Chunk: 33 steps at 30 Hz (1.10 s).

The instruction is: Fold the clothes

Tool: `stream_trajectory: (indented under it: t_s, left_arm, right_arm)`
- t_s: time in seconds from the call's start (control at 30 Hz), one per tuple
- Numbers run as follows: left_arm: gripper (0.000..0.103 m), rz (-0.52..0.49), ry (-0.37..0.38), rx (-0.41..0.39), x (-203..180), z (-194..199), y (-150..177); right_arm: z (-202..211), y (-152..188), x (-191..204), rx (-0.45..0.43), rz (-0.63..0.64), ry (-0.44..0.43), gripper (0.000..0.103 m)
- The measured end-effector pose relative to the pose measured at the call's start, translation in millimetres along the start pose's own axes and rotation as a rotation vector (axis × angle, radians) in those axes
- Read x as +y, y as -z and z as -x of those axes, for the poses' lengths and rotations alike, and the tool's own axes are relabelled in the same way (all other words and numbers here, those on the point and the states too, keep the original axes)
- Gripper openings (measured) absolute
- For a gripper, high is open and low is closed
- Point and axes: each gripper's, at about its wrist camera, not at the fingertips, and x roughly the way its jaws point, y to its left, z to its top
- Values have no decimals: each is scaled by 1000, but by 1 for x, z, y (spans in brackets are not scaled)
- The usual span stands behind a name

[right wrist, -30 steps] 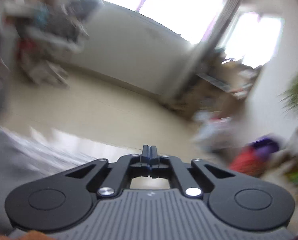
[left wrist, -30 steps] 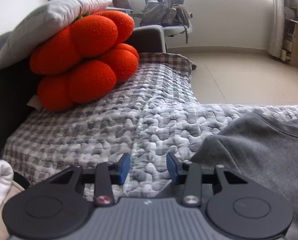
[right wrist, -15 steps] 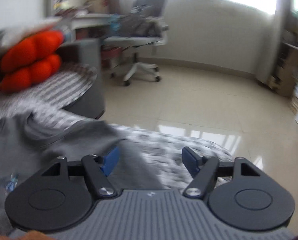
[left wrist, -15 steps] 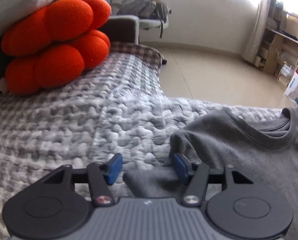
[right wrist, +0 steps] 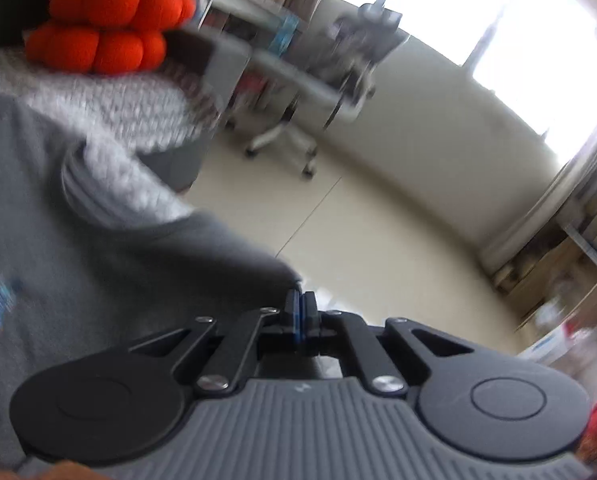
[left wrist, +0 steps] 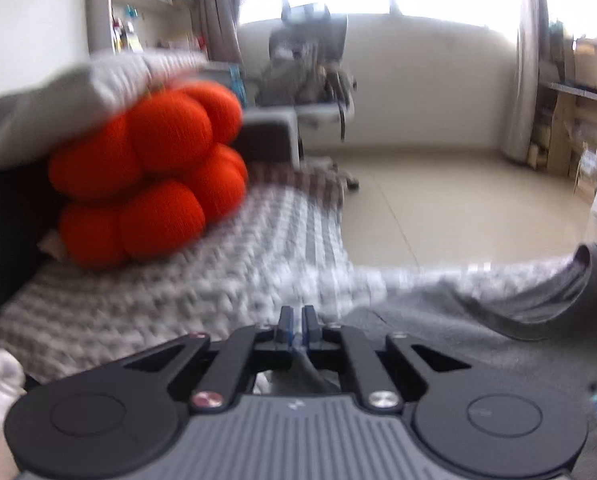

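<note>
The left gripper (left wrist: 297, 322) is clamped on a thin fold of the soft grey sweatshirt (left wrist: 478, 344), and the right gripper (right wrist: 299, 312) pinches its opposite edge. The sweatshirt lies spread over a puckered, grey-and-white checked blanket (left wrist: 178, 300). Beyond sit a lobed, bright orange plush cushion (left wrist: 154, 176) and glossy beige floor tiles (left wrist: 458, 208).

An orange lumpy cushion (left wrist: 150, 172) leans under a pale pillow (left wrist: 78, 92) on a checked blanket (left wrist: 178, 292); an office chair (left wrist: 314, 76) stands on the tiled floor (left wrist: 458, 208).
</note>
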Motion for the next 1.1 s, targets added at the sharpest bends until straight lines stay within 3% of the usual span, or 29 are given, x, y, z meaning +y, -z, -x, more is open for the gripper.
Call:
stream_trajectory:
  t_s: [0.13, 0.27, 0.53, 0.67, 0.87, 0.93, 1.1]
  left_arm:
    - [4, 28, -18, -104, 11, 52, -32]
    - [4, 73, -24, -248, 34, 135, -61]
    - [4, 67, -55, -571, 53, 314, -78]
    - [4, 23, -42, -644, 46, 365, -89]
    - [4, -31, -51, -661, 33, 378, -99]
    - [4, -49, -54, -626, 29, 360, -98]
    - [4, -87, -74, -492, 22, 267, -90]
  right_arm:
    - [60, -34, -11, -107, 46, 105, 0]
    - [141, -55, -9, -231, 126, 207, 0]
    - [310, -49, -27, -495, 115, 366, 0]
    - [377, -48, -37, -578, 97, 378, 0]
    - [388, -49, -39, -582, 109, 377, 0]
    - [361, -47, -40, -533, 104, 345, 0]
    - [265, -41, -51, -381, 73, 277, 0]
